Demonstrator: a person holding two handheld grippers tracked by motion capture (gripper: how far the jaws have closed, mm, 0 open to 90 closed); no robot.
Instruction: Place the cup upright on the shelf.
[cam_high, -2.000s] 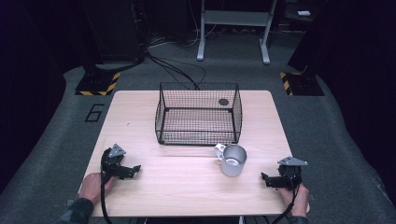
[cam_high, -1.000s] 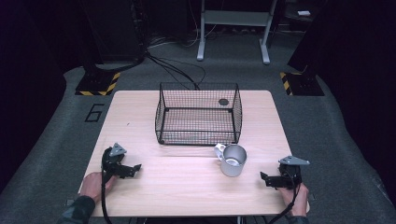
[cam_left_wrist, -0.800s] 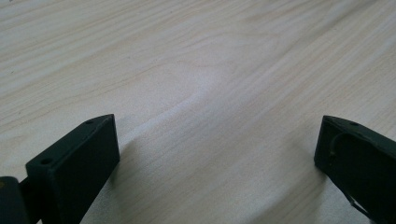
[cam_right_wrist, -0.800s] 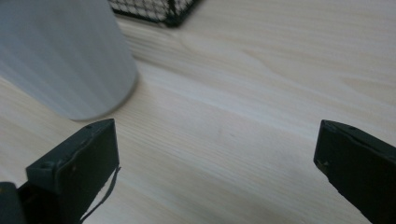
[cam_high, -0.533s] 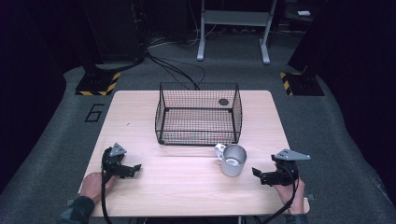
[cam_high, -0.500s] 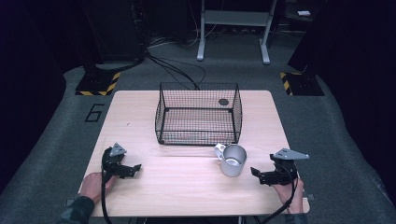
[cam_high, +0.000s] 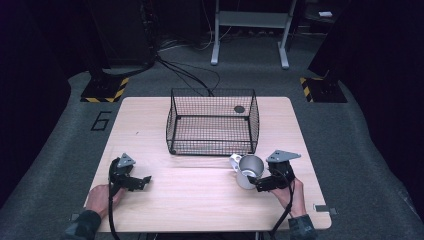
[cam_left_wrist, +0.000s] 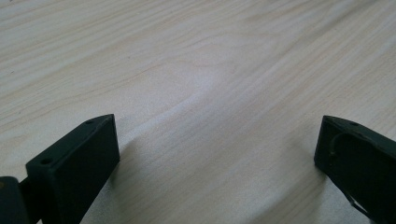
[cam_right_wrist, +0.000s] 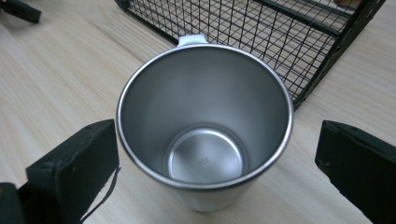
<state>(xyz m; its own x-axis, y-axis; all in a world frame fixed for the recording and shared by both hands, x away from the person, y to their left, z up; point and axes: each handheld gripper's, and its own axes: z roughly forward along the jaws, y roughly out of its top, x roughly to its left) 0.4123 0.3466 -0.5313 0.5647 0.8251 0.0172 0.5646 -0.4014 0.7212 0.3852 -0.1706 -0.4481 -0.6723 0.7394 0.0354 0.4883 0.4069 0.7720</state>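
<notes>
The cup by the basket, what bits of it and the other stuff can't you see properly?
- Cup: in the right gripper view the handle is mostly hidden behind the rim; the tiny stamped marking on the bottom is too small to read.
- Dark round thing at the basket: high view, too small to identify.
- Right gripper: high view, jaw tips hard to separate from the cup.
- Left gripper: jaws cut off by the bottom edge.

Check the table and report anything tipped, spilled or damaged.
Nothing stands out. The steel mug stands upright and empty beside the wire basket, between the right gripper's open jaws. No spill shows on the table.
</notes>
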